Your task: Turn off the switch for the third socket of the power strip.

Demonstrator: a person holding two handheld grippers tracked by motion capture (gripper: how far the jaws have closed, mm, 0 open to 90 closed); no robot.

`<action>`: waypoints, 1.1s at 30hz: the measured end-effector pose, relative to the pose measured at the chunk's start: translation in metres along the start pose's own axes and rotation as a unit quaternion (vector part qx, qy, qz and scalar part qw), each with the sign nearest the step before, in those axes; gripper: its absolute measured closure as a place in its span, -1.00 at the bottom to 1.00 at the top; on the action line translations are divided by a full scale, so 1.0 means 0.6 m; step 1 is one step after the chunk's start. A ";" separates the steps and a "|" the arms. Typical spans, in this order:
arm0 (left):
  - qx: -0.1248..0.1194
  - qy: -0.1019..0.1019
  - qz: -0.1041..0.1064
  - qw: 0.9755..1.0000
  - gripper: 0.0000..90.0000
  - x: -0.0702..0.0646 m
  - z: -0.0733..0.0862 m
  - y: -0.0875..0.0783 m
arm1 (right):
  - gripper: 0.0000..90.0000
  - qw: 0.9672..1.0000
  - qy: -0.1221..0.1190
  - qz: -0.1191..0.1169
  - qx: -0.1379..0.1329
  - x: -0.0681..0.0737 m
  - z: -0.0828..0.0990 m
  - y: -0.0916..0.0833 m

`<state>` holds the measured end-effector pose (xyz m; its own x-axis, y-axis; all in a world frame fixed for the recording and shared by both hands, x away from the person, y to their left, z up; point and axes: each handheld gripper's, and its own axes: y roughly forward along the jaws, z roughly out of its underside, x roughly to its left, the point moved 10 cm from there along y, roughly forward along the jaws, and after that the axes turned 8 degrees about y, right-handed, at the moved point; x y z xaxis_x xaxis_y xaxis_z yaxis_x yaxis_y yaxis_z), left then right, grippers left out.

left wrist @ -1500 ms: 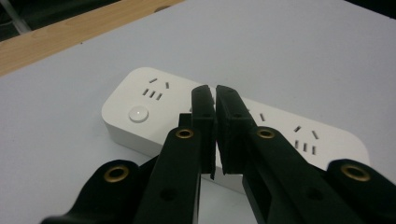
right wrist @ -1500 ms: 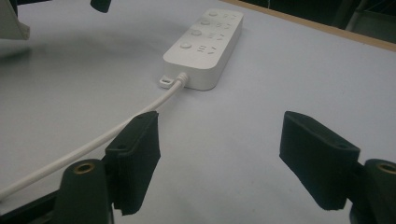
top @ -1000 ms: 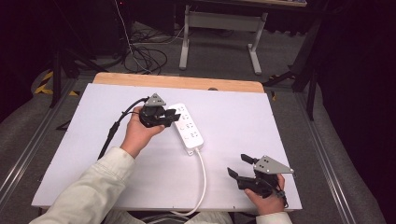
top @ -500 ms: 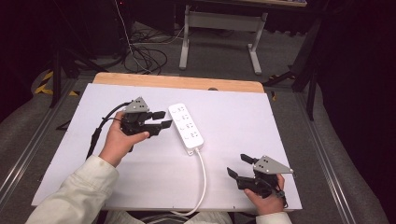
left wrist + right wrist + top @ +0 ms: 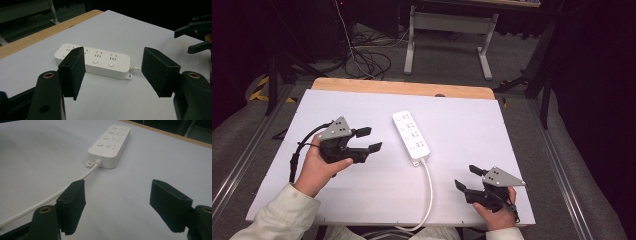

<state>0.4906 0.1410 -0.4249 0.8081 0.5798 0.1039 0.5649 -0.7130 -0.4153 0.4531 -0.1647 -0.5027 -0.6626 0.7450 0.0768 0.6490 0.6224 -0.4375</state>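
Power strip [image 5: 411, 136] lies mid-worktop, cable [image 5: 427, 200] running to near edge. Left gripper [image 5: 368, 139] beside it toward left edge, jaws just opened wide, holding nothing. Right gripper [image 5: 465, 178] near-right corner, agape, empty.

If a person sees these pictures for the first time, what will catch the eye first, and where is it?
The white power strip stands out first: it lies alone in the middle of the pale table, its white cable running toward the person's edge. To its left the left gripper points at it, fingers apart with nothing between them. The right gripper sits at the near right corner, also open and empty.
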 end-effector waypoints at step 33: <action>-0.025 -0.047 -0.036 0.998 -0.62 -0.005 0.163 -0.109 | -0.36 1.000 0.001 -0.005 -0.002 0.002 -0.001 -0.002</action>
<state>0.4348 0.2245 -0.4865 0.7470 0.6632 0.0467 0.6311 -0.6851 -0.3638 0.4519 -0.1642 -0.5015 -0.6691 0.7386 0.0825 0.6437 0.6315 -0.4323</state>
